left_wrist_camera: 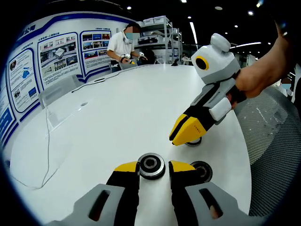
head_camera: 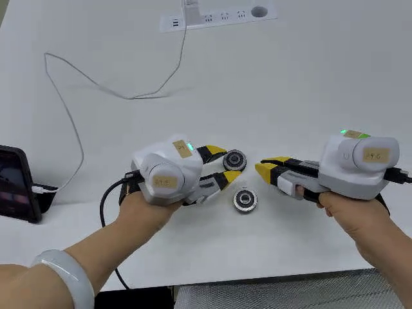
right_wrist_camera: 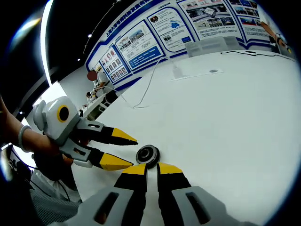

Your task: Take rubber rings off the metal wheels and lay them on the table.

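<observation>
Nearest the headset is the person's left forearm with a pale bangle. Beyond it the left hand holds the left gripper low over the white table. Its jaws stand wide, and a metal wheel lies flat between the yellow tips. In the left gripper view the tips flank the wheel closely on both sides, though it cannot be told whether they actually press on it. The dark rubber ring appears to sit on the wheel's rim, not yet pulled off.

A second wheel rests just beside the left gripper's jaw on the person's side, apart from the first, and its ring also seems to be in place.

The right gripper points in from the opposite side, with its tips just short of the first wheel. Its jaws are drawn almost together with nothing between them. In the left gripper view a small round object peeks out from under those tips — too hidden to name.

No loose ring can be made out on the table. By this reckoning the task is at its very start: the first wheel is only being steadied, and both rings remain to be peeled off and laid down.
</observation>
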`<state>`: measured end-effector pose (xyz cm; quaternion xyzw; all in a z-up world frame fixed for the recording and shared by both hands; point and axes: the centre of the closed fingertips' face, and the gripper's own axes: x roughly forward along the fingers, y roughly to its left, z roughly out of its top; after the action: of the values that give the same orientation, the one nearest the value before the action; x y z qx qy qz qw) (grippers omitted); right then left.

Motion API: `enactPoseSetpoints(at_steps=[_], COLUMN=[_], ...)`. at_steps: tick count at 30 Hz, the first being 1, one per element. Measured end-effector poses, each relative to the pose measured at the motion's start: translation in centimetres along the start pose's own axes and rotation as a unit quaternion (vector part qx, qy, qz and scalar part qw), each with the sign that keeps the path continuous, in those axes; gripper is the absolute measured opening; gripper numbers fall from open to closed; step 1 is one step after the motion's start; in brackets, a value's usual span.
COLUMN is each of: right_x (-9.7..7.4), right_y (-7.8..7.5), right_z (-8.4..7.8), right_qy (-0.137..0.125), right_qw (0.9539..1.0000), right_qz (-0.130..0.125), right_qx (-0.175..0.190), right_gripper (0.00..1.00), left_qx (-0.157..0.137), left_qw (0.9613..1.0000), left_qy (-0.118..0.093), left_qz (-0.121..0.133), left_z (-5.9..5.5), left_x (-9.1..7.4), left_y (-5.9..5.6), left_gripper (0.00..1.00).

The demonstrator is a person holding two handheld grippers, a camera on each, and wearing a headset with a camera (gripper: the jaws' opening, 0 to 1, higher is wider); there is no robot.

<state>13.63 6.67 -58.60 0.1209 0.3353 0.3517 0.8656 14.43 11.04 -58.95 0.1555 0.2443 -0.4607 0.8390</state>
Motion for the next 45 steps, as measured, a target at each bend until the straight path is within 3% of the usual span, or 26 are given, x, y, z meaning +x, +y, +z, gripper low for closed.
enactPoseSetpoints(at_steps=[20, 45], right_x=[0.5, 1.7], right_y=[-0.2, -0.1], right_z=[0.2, 0.6], right_qy=[-0.004, -0.009], right_qw=[1.0, 0.9991], right_qz=[0.003, 0.008], right_qx=[0.005, 0.041], right_gripper=[0.09, 0.09], left_qx=[-0.009, -0.012], left_qw=[0.9997, 0.9998], left_qy=[0.025, 0.016], left_qz=[0.002, -0.007], left_z=[-0.5, -0.4], left_x=[1.5, 1.8], left_y=[0.3, 0.4], left_gripper=[0.17, 0.14])
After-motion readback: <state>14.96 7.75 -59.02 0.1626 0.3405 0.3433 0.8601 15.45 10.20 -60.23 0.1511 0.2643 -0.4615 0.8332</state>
